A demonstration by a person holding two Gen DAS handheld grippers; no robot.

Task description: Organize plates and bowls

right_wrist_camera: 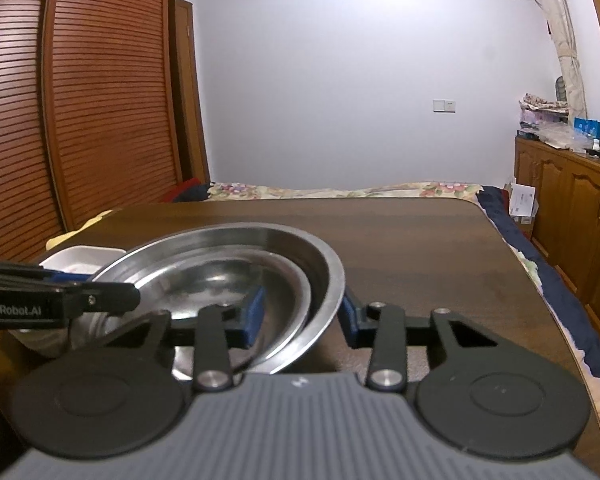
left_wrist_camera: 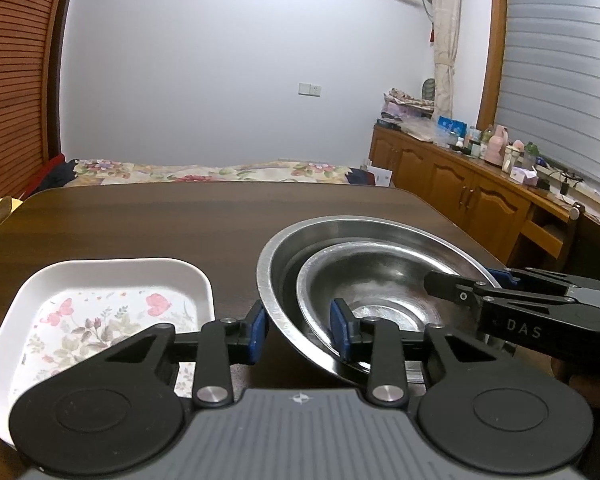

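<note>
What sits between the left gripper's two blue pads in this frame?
The near rims of both nested steel bowls: the larger bowl and the smaller bowl inside it. The left wrist view shows the left gripper straddling them.

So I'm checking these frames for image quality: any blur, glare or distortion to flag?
Left wrist: sharp; fisheye bends the wardrobe and window frame; soft sheen inside the smaller steel bowl, no blown glare. Right wrist: the larger steel bowl rim is slightly smeared; the doors bow; dark table evenly lit, without hard shadows.
</note>
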